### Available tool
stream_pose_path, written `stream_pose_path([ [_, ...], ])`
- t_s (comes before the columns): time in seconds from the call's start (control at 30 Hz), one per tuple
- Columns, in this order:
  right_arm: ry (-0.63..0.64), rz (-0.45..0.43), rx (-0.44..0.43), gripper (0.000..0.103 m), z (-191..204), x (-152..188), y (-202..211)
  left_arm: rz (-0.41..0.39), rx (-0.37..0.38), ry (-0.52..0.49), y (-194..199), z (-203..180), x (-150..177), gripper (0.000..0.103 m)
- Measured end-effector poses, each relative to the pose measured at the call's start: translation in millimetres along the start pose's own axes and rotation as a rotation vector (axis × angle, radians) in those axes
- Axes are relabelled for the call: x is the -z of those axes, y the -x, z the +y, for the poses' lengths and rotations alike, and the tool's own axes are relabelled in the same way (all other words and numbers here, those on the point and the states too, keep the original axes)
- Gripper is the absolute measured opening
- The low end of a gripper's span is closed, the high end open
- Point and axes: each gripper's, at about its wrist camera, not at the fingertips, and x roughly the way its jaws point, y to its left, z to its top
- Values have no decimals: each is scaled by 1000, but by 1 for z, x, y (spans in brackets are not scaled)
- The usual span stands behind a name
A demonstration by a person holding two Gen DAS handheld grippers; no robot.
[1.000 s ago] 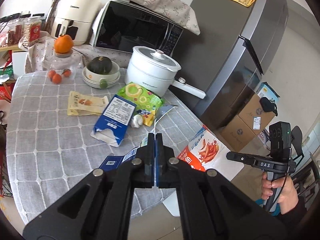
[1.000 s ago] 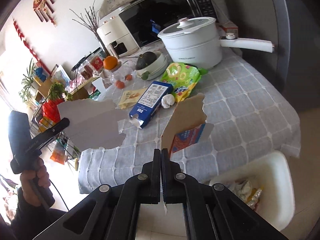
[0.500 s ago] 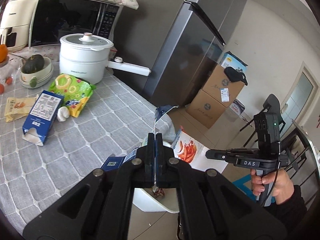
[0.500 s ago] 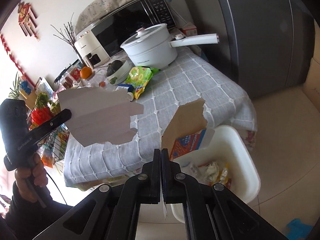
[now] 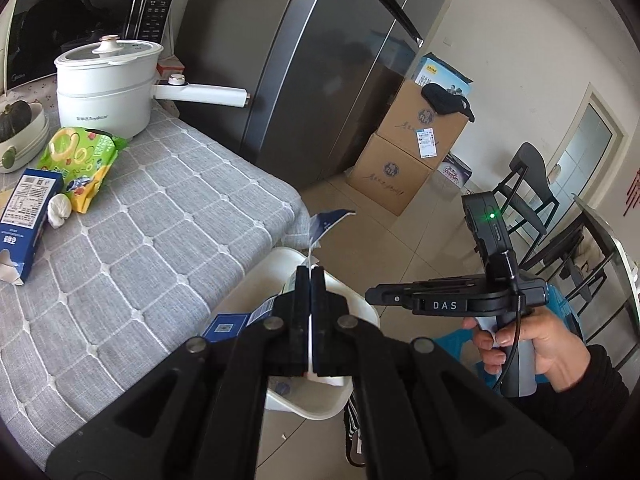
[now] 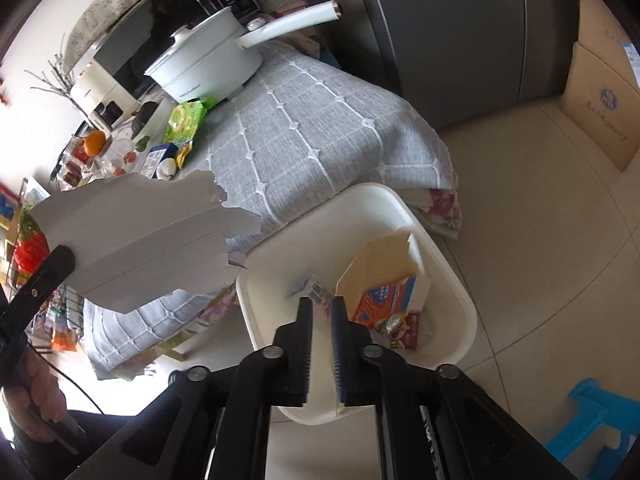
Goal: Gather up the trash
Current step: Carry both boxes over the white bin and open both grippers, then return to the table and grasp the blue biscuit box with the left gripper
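Both grippers are over the white bin (image 6: 452,280) now; a second ago they were over the table (image 5: 152,216). My right gripper (image 6: 321,312) is opening, and nothing sits between its jaws. The torn orange-and-tan carton piece (image 6: 384,276) it was carrying is down inside the bin, leaning against the far wall on top of some wrappers. So that piece counts as collected, as far as I can judge.

My left gripper (image 5: 310,280) is clamped on the other torn carton piece (image 6: 136,236), which hangs in the air above the table edge, just beside the bin and not yet over its mouth. From the right wrist view it shows a plain white inside face with ragged torn edges. From the left wrist view I see it edge-on, thin, with blue print and a curled blue tip.

More trash is left on the table: a blue carton (image 5: 26,216), a green snack bag (image 5: 80,160) and a crumpled white wad (image 5: 59,210) touching both. They lie well apart from the bin, near the white pot (image 5: 106,84).
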Motion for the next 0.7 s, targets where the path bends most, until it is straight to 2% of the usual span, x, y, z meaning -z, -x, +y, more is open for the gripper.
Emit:
stream_pose_path([
  [0.07,-1,-5,28,35,-3,2,4,12,12,-5,-6,-5,0,1],
  [0.17,7,-19,70,47,-7,8,14,31,30,-11,-16,-11,1,1],
  [0.33,4,-23,137,53,-18,19,28,72,39,-20,-39,-17,4,1],
  [0.5,-20,-34,162,57,-34,23,37,107,5,-40,-58,-17,9,1],
  [0.53,-25,-36,169,58,-36,23,38,115,-12,-48,-60,-17,9,5],
  [0.6,-31,-39,186,61,-39,23,41,120,-61,-59,-62,-14,10,29],
  [0.63,-33,-42,193,65,-40,23,42,114,-85,-62,-60,-12,10,52],
  [0.67,-34,-46,196,67,-40,24,44,103,-107,-63,-56,-9,10,65],
  [0.7,-35,-51,197,68,-41,24,45,95,-124,-66,-54,-7,9,68],
])
